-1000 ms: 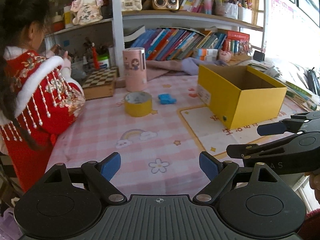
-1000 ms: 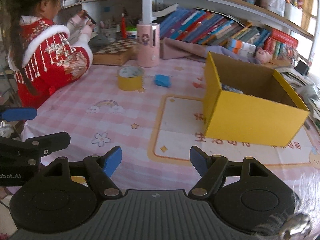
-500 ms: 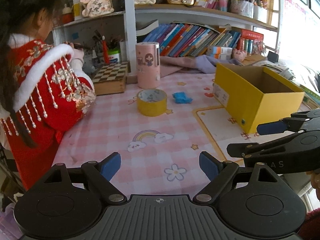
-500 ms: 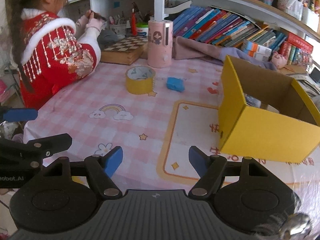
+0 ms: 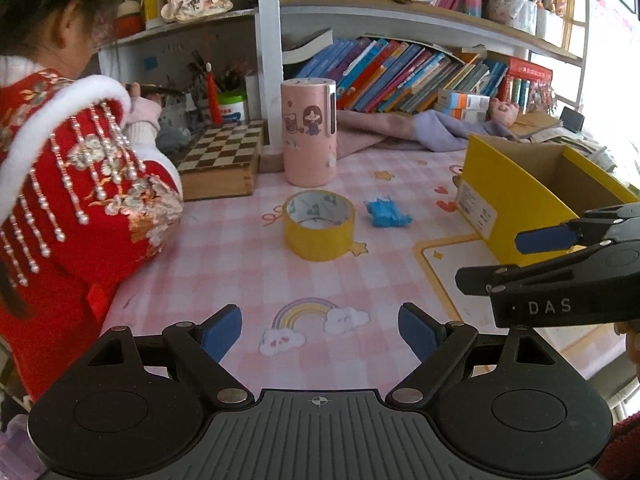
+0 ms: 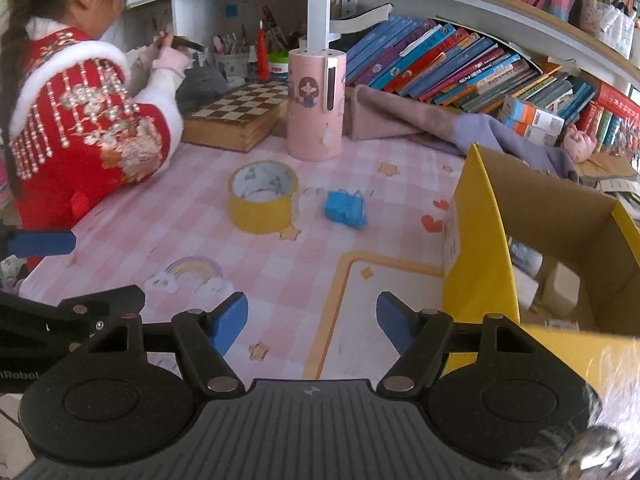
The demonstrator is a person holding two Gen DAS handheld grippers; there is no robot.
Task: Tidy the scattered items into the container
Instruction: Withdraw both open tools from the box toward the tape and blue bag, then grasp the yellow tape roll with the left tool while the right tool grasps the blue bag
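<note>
Over pink tablecloth, both grippers gape empty.

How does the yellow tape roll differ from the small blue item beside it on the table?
The yellow tape roll is a hollow ring lying flat; the blue item is a solid, uneven lump. The roll is larger and taller, the blue item lower. Both rest on the pink tablecloth, outside the yellow box.

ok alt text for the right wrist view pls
The open, empty right gripper hovers over a pink checked table; ahead lie a yellow tape roll and a blue object, with an open yellow box at right. A child in red sits left.
</note>
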